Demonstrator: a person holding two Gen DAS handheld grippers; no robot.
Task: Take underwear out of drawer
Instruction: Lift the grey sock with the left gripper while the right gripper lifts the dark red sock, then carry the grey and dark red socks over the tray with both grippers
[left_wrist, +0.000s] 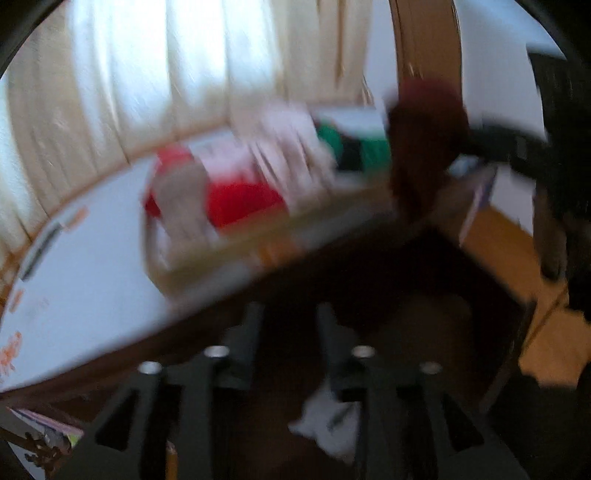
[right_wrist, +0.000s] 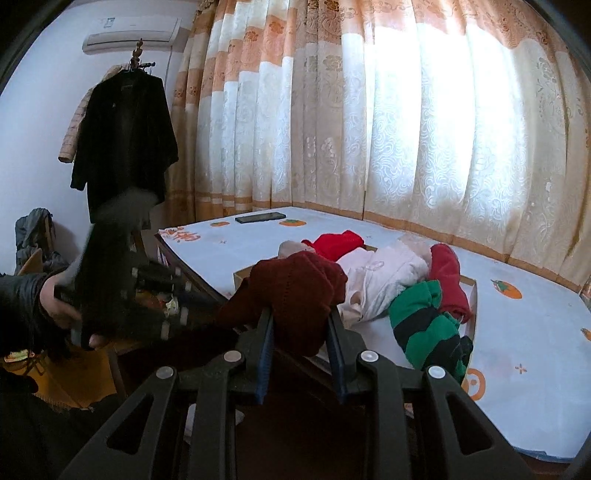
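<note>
Bedroom, patterned curtains (right_wrist: 406, 129) behind worktop (right_wrist: 517, 369) with white fruit-print cover. Shallow drawer/box (right_wrist: 474, 291) on worktop, piled with clothes: red (right_wrist: 448, 273), white (right_wrist: 384, 277), green-black striped (right_wrist: 424, 325) hanging over near edge. Right tool (right_wrist: 300, 325) clamped on dark red underwear (right_wrist: 295, 291), held above near edge of worktop, beside drawer. Left tool (left_wrist: 290, 317) partly open, nothing between fingers, view blurred; seen held in hand (right_wrist: 59, 306) at left. Phone (right_wrist: 260, 218) at far edge. Black coat (right_wrist: 125, 140) on rack.
</note>
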